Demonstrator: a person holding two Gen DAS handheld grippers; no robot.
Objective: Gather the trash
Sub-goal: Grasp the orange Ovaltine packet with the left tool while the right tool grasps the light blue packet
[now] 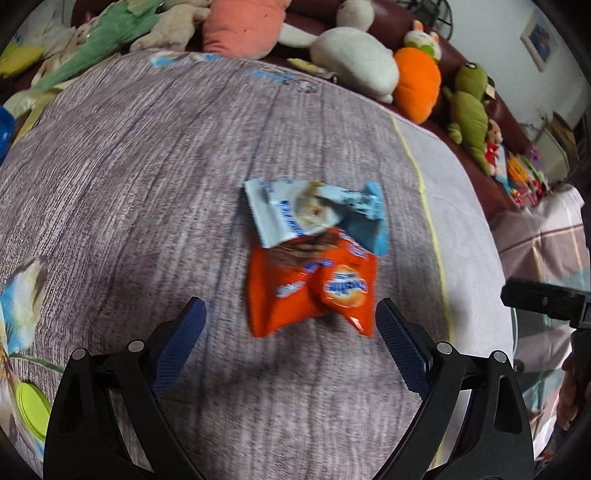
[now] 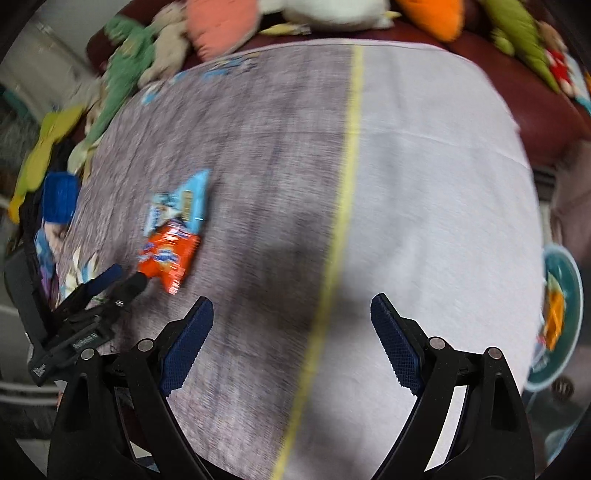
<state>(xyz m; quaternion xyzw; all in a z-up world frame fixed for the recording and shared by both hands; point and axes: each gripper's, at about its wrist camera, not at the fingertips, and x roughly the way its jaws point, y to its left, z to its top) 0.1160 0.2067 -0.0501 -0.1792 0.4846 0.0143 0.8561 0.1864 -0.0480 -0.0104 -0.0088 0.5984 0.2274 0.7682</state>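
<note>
The left claw (image 1: 290,314), black-framed with blue ribbed pads, stands wide apart and points steeply down at the cloth, holding nothing; in its own view the crumpled orange foil snack wrapper (image 1: 312,288) lies just ahead of the gap, its lower right corner close beside the right-hand pad, though whether they touch is lost in blur. Overlapping the orange wrapper's far edge lies a pale blue and white torn snack wrapper (image 1: 314,214). Both rest on the grey-purple woven cloth (image 1: 147,166) covering the surface, with a thin yellow stripe (image 1: 424,199) running down it where the weave turns pale. The right claw (image 2: 291,321) is likewise spread wide and empty, aimed steeply down over that yellow stripe (image 2: 347,192), well apart from the two wrappers, which sit off to its left with the orange one (image 2: 168,258) nearer the left claw (image 2: 123,275) and the blue one (image 2: 183,203) beyond. Nothing lies between either claw and the wrappers. At the far edge of the cloth a row of plush toys leans on a dark red sofa (image 1: 495,110): a green one (image 1: 110,33), a pink cushion (image 1: 240,26), a white one (image 1: 354,59), an orange carrot shape (image 1: 419,85). A round teal plate (image 2: 561,317) sits at the right edge of the right wrist view.
</note>
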